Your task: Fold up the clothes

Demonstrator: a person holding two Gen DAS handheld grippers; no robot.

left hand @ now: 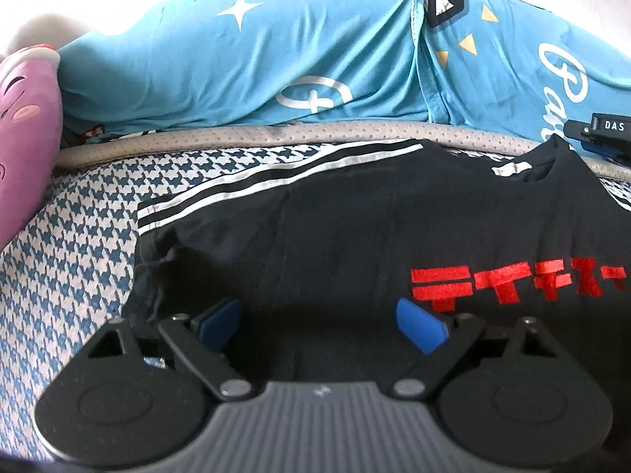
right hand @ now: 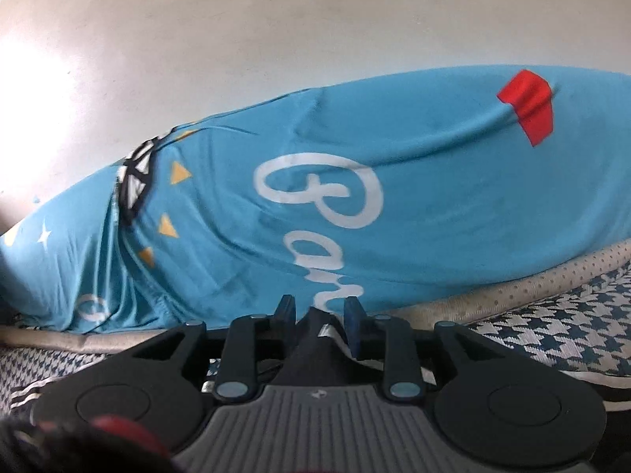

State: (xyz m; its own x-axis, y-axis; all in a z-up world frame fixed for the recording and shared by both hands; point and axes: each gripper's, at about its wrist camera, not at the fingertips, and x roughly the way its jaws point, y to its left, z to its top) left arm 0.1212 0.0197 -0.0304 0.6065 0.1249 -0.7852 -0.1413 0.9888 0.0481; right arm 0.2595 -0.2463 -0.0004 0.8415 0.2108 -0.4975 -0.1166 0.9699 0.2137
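Wall (right hand: 276, 39): pale, brightly lit, behind the blue quilt (right hand: 434, 181).
Mattress cover (left hand: 71, 244): houndstooth, below the quilt.

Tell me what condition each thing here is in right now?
Black T-shirt: spread flat on the checked mattress, not yet folded.
Left gripper: jaws open, empty, over the shirt.
Right gripper: jaws shut on a pinch of black fabric.
Blue quilt: bunched up along the wall.

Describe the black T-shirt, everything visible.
The black T-shirt lies spread, front up, on the houndstooth bedcover. Soft knit, red block characters across the chest, white stripes along shoulder and sleeve, neck label showing. The left gripper hovers open over it; the right gripper pinches a black fold near the collar.
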